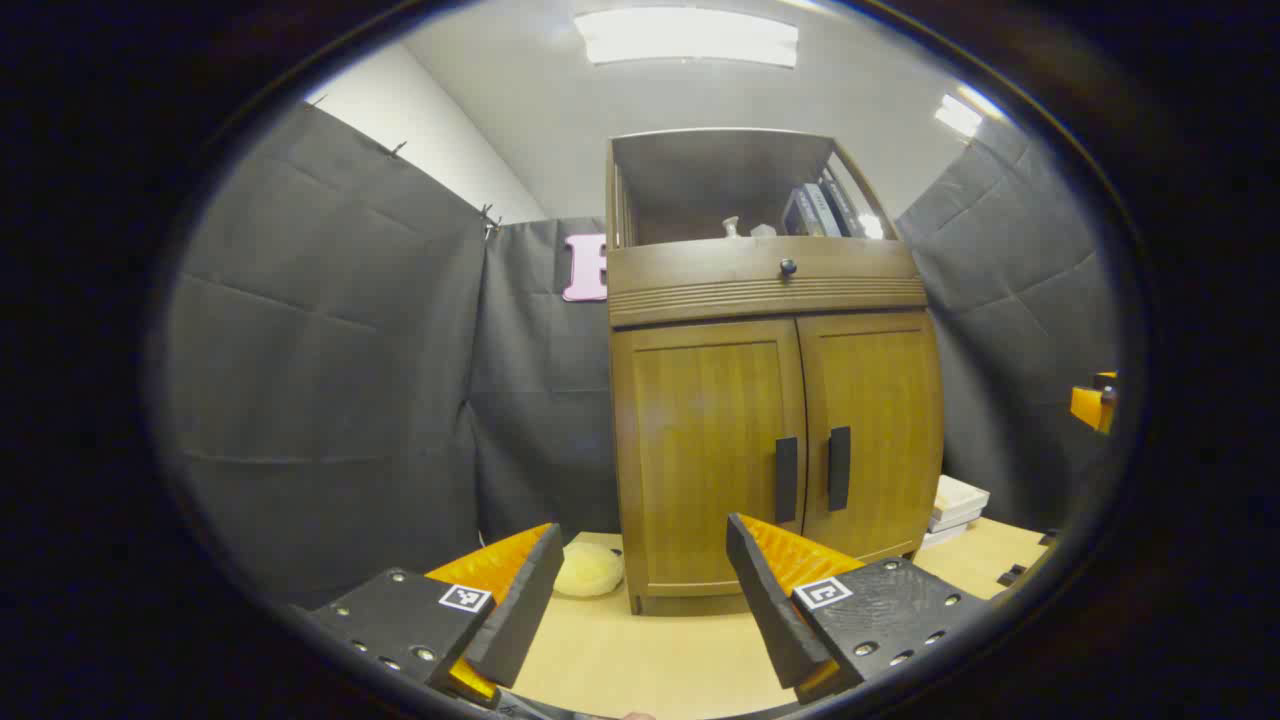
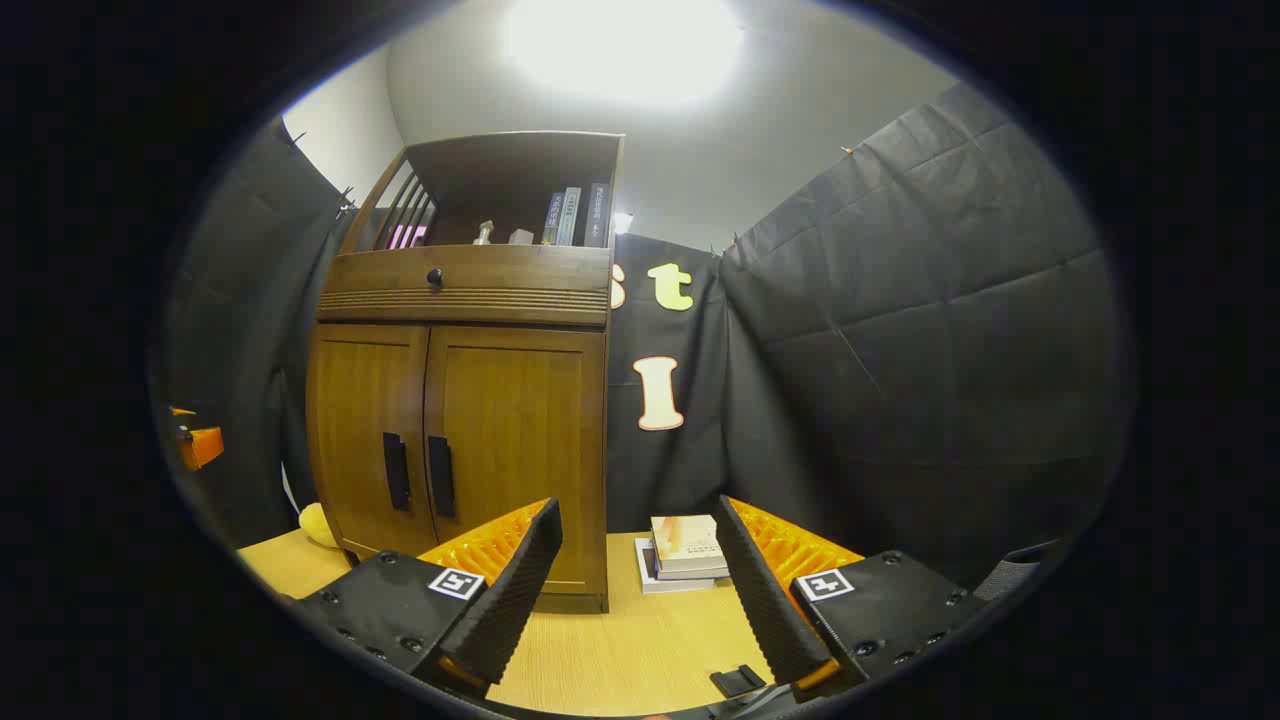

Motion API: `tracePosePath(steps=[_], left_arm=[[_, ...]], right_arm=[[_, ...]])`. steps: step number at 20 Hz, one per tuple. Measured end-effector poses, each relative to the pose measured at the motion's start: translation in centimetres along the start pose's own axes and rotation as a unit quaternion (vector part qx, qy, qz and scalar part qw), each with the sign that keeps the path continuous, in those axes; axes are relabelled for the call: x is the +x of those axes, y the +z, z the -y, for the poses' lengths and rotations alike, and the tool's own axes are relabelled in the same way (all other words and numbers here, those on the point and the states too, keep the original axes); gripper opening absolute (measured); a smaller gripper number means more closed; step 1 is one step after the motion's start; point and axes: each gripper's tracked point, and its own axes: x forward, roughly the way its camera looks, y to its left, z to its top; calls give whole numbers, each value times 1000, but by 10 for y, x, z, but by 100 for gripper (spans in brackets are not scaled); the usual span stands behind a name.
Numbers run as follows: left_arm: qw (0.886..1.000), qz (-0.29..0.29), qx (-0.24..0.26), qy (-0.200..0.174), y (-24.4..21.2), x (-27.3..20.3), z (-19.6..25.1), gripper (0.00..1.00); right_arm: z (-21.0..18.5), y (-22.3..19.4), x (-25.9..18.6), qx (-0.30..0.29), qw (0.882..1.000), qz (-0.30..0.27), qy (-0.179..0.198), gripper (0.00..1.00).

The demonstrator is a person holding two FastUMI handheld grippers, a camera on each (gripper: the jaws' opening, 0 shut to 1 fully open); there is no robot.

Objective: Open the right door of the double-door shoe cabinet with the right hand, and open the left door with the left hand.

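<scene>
A brown wooden shoe cabinet (image 1: 770, 400) (image 2: 460, 400) stands on a light wooden table, both doors closed. The left door (image 1: 705, 460) (image 2: 365, 440) and right door (image 1: 870, 430) (image 2: 515, 450) each carry a dark vertical handle at the centre seam, the left handle (image 1: 786, 479) (image 2: 396, 471) and the right handle (image 1: 838, 468) (image 2: 441, 476). My left gripper (image 1: 643, 540) is open, short of the cabinet's front with nothing between its fingers. My right gripper (image 2: 640, 515) is open too, off to the cabinet's right. Each gripper appears at the other view's edge (image 1: 1095, 400) (image 2: 195, 440).
A drawer with a round knob (image 1: 787, 266) sits above the doors, and an open shelf with books (image 2: 575, 215) tops it. A stack of books (image 2: 688, 550) lies on the table right of the cabinet. A pale yellow soft object (image 1: 590, 570) lies left of it.
</scene>
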Motion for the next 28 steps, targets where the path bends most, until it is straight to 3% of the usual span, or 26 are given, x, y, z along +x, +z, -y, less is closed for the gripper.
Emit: tracePosePath(steps=[19,28], left_arm=[[1000,2,11,12,4,-16,-8,96],[999,0,14,29,7,-21,-16,96]], right_arm=[[4,1,-1,4,1000,9,8,97],[-26,5,22,12,999,10,39,97]])
